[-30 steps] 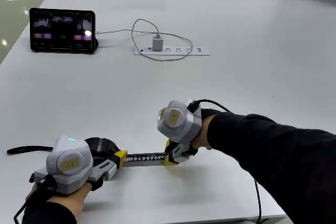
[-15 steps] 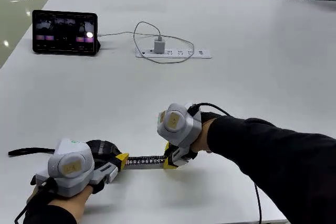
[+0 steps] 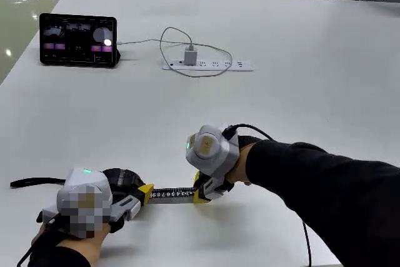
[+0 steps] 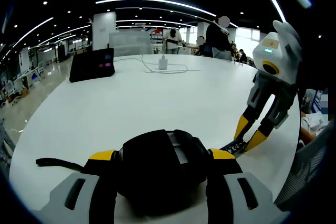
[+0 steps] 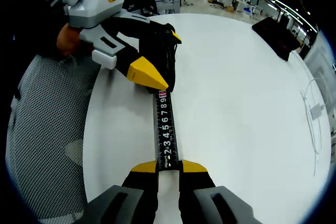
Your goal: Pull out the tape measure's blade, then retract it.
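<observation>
Head view: squeezes the black tape measure (image 3: 123, 178) tight with the left gripper (image 4: 163, 156), down on the white table (image 3: 281, 92); pinches the end of the short pulled-out blade (image 5: 164, 124) with the right gripper (image 5: 169, 167), tips closed.

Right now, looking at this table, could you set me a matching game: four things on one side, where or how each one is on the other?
Things: 1 tape measure case; 2 blade; 3 tablet; 4 power strip.
States: a screen lit, far left of the table; b clamped in the left tool; c charger plugged in; d tip pinched by the right tool.
Pairs: 1-b, 2-d, 3-a, 4-c.
</observation>
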The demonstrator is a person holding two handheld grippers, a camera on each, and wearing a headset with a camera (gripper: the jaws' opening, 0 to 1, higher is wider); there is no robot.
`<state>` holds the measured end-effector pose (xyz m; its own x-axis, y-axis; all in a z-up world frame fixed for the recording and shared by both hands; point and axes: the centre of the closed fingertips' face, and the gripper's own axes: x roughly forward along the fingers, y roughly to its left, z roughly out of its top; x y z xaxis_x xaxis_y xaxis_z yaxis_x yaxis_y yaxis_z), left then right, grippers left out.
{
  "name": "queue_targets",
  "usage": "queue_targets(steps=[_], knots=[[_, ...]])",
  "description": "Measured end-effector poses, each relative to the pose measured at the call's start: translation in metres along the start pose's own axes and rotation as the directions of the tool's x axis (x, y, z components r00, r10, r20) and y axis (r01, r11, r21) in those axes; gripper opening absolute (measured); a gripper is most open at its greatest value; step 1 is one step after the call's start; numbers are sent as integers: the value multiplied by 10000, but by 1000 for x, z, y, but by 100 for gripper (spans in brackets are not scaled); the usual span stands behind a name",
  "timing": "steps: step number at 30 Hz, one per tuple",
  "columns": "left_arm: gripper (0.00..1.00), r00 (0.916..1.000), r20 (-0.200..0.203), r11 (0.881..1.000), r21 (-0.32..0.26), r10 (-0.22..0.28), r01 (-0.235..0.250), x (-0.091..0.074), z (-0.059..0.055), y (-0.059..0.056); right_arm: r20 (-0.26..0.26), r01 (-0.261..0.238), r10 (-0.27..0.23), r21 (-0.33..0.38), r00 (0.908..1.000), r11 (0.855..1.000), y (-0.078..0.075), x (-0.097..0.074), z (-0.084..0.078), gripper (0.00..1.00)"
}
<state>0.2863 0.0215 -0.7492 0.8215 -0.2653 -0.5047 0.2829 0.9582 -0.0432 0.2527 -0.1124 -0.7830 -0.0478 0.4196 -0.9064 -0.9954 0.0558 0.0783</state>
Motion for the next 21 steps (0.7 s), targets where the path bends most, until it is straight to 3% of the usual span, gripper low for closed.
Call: queue_targets(steps=[21], knots=[[64,10000,12,9999,-98,-60,60,-1,0,0,298,78,-80,67,9995,9999,1,6,11,10]])
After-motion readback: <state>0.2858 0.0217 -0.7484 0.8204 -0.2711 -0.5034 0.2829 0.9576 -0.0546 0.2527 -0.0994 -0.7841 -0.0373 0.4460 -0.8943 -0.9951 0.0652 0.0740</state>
